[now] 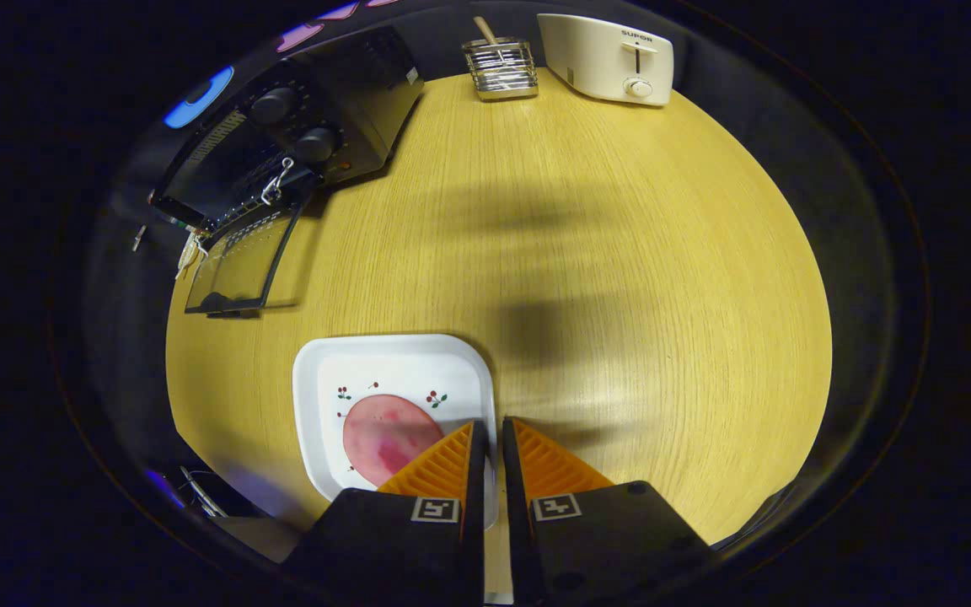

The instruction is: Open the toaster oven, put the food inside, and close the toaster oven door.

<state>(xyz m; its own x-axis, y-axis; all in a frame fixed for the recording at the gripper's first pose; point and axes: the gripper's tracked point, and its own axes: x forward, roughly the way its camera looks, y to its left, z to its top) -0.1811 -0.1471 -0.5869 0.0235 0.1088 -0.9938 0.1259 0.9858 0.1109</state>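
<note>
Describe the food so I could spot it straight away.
On the round wooden table, a white square plate lies just ahead of the shut gripper. The food is the flat, pink, round slice on it, unlike the tiny printed cherries nearby.

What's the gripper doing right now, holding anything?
Gripper: closed on the rim of the white square plate carrying the round pink meat slice.

Wooden bench [620, 278], pale grain. Cream toaster [608, 57] at the far edge, lever and knob facing forward. Just beside it, wire rack [500, 69] holding a wooden utensil [485, 30].
</note>
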